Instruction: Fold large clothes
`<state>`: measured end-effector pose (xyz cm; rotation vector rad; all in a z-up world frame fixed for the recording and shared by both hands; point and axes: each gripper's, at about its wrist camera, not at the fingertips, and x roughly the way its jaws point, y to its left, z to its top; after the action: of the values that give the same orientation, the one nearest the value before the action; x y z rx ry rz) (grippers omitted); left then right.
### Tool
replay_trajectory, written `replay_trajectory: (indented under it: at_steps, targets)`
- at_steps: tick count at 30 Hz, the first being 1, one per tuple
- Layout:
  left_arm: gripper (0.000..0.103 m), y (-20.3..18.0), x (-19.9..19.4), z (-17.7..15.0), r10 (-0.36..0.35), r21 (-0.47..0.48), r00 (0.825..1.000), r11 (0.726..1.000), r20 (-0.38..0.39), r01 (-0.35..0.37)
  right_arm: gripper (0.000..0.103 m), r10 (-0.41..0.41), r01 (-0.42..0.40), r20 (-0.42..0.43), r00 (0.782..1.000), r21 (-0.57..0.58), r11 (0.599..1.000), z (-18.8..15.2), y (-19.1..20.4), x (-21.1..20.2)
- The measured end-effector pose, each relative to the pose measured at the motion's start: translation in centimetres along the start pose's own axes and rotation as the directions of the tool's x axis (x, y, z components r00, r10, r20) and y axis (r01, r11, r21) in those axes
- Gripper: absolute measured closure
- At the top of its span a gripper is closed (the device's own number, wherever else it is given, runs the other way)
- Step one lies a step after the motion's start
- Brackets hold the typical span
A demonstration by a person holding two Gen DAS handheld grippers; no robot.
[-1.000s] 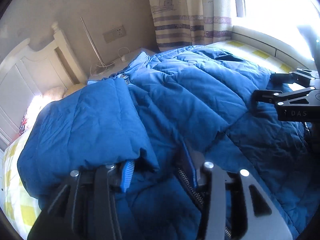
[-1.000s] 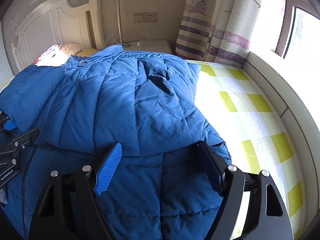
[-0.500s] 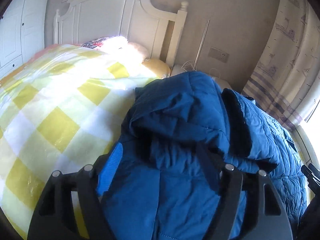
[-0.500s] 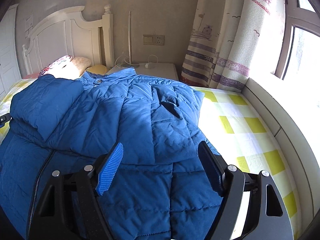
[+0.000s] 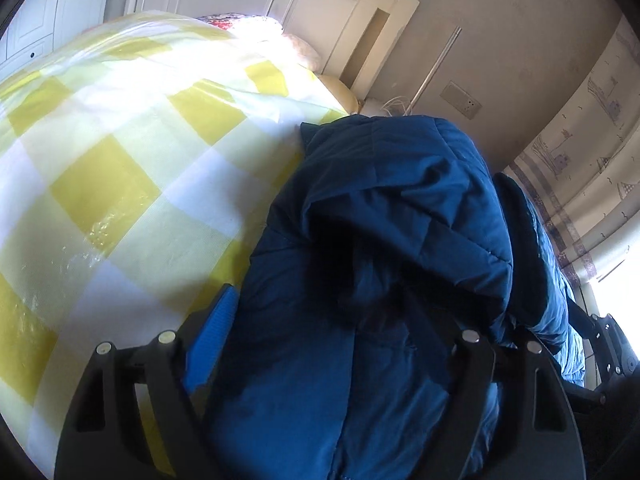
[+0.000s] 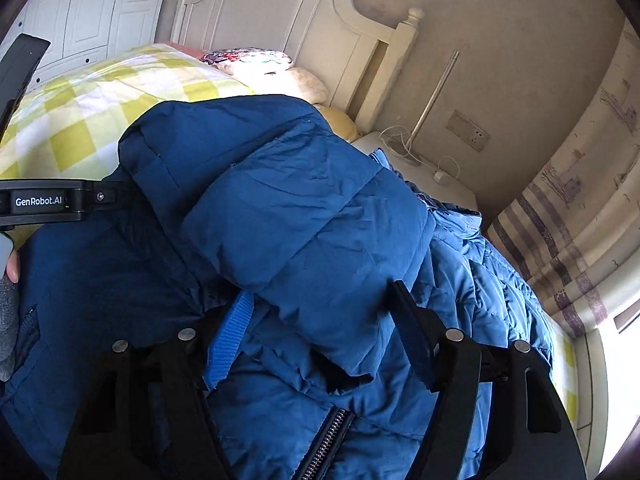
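A large blue padded jacket (image 5: 392, 216) lies partly folded on the bed, a sleeve laid over its body. It fills the right wrist view (image 6: 304, 208), its zipper (image 6: 328, 440) at the bottom. My left gripper (image 5: 340, 320) is open, its jaws wide on either side of the jacket's left edge. My right gripper (image 6: 320, 312) is open, jaws spread around the folded sleeve's end. The left gripper also shows at the left of the right wrist view (image 6: 40, 202).
The bed has a yellow-and-white checked sheet (image 5: 112, 160) stretching left of the jacket. A white headboard (image 6: 320, 28) and pillows (image 6: 256, 60) stand at the far end. A white nightstand (image 6: 424, 176) with cables, a wall socket (image 6: 468, 130) and striped curtains (image 6: 580, 208) are on the right.
Both grippers have swung left and tilted. The left now faces the jacket's left edge and the bare sheet. The right has moved in close over the folded sleeve. Both stay open.
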<state>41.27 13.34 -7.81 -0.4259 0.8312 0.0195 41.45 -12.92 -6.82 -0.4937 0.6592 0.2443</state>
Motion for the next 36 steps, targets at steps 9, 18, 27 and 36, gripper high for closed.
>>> replay_trajectory:
  at_steps: [9,18,27,36]
  targets:
    - [0.02,0.0,-0.5,-0.2,-0.01,-0.007,1.0,1.0,0.005,0.01,0.078,0.033,-0.158,0.271,0.962,0.454,0.877,-2.3,-10.9,-7.4]
    - [0.02,-0.7,-0.7,-0.3,-0.005,0.008,1.0,1.0,0.02,0.004,0.075,0.148,-0.209,0.153,0.977,0.824,0.526,-13.4,-19.8,-3.1]
    - [0.02,-0.7,-0.6,-0.3,-0.005,0.003,1.0,1.0,0.014,0.005,0.068,0.214,-0.251,0.159,0.964,0.817,0.52,-12.8,-19.7,-1.9]
    - [0.021,-0.9,-0.5,-0.1,0.008,0.007,1.0,1.0,0.012,-0.009,0.086,0.005,-0.201,0.297,0.955,0.632,0.749,-6.5,-20.9,-10.4]
